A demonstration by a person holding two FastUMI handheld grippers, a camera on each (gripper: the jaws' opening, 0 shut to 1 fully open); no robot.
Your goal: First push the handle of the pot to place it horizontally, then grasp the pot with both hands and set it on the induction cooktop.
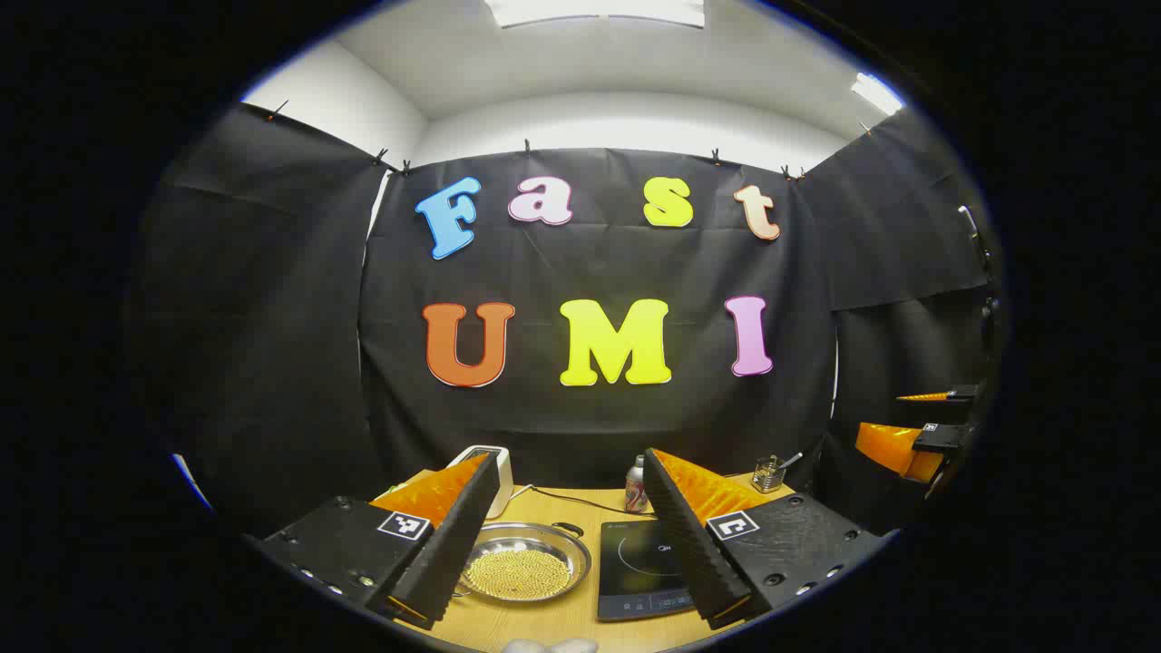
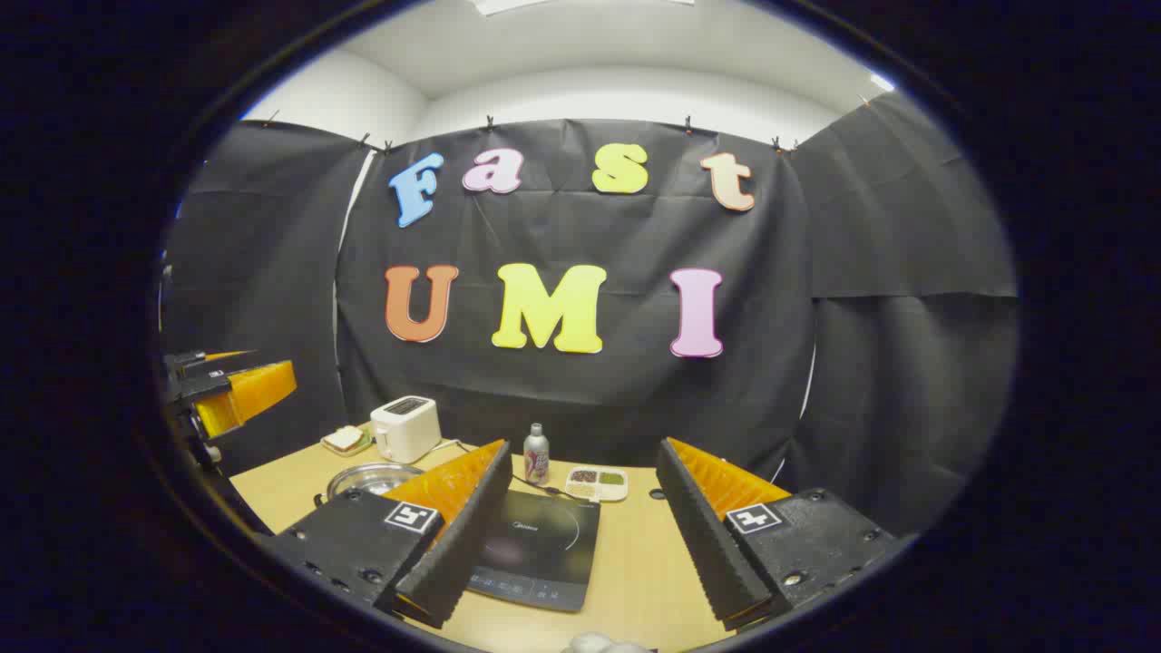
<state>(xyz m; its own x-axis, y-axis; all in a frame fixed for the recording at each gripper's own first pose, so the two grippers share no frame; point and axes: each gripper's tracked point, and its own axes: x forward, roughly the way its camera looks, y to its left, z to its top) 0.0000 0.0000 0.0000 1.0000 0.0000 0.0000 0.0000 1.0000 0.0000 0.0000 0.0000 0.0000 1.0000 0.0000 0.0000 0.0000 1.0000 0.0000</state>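
Sitting on wooden table (image 2: 635,562), pot (image 1: 526,562), cooktop (image 1: 644,567)

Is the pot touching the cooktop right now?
Apart. In the left gripper view, a strip of bare table shows between the pot and the cooktop.

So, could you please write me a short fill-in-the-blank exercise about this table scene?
1. The pot sits on the ____ side of the induction cooktop in the left gripper view.
2. The pot holds small ____ beads.
3. The white toaster stands ____ the pot.
4. Both grippers, left and right, are ____.

Missing words: left; yellow; behind; open
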